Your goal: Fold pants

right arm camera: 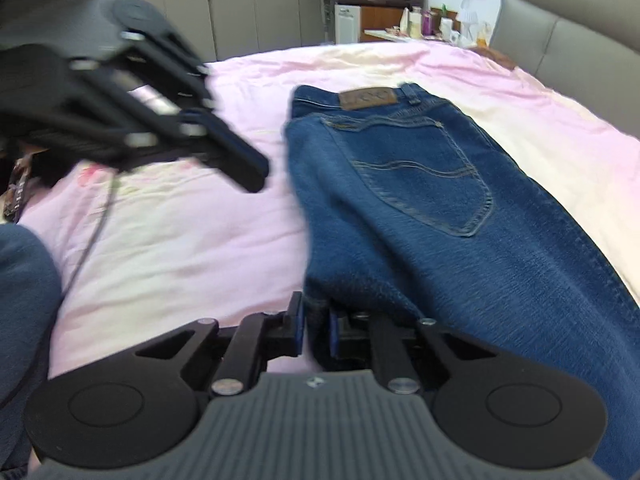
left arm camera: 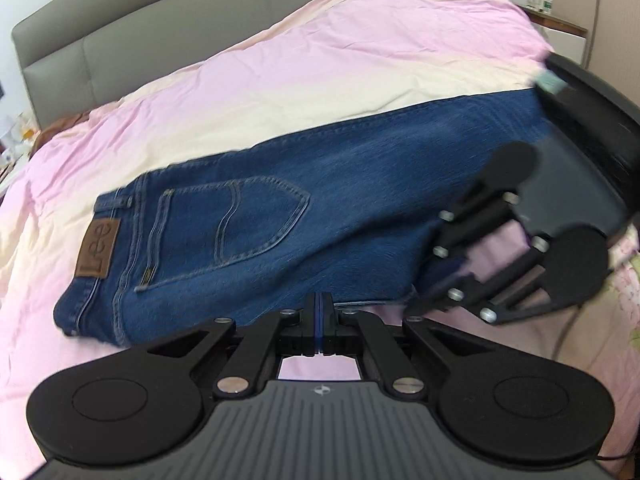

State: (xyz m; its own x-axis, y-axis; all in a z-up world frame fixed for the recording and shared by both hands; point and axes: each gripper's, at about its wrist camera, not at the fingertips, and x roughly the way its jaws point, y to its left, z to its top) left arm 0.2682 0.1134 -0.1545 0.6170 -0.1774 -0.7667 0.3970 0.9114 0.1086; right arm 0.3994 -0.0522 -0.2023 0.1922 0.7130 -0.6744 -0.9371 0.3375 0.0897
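Note:
Blue jeans (left arm camera: 320,208) lie folded lengthwise on the pink bed cover, back pocket up, with a brown leather waist patch (left arm camera: 99,252) at the left. My left gripper (left arm camera: 319,322) is shut with nothing between its pads, just off the near edge of the jeans. My right gripper (left arm camera: 430,286) comes in from the right and is shut on the near edge of the jeans. In the right wrist view the jeans (right arm camera: 440,208) run away toward the waist patch (right arm camera: 367,99), a fold of denim sits between the pads of my right gripper (right arm camera: 316,320), and the left gripper (right arm camera: 244,170) hovers shut at upper left.
A pink and cream duvet (left arm camera: 280,80) covers the bed. A grey padded headboard (left arm camera: 120,28) stands behind it. A nightstand with bottles (left arm camera: 560,20) is at far right. In the right wrist view a cluttered dresser (right arm camera: 420,28) and wardrobe doors (right arm camera: 240,12) stand beyond the bed.

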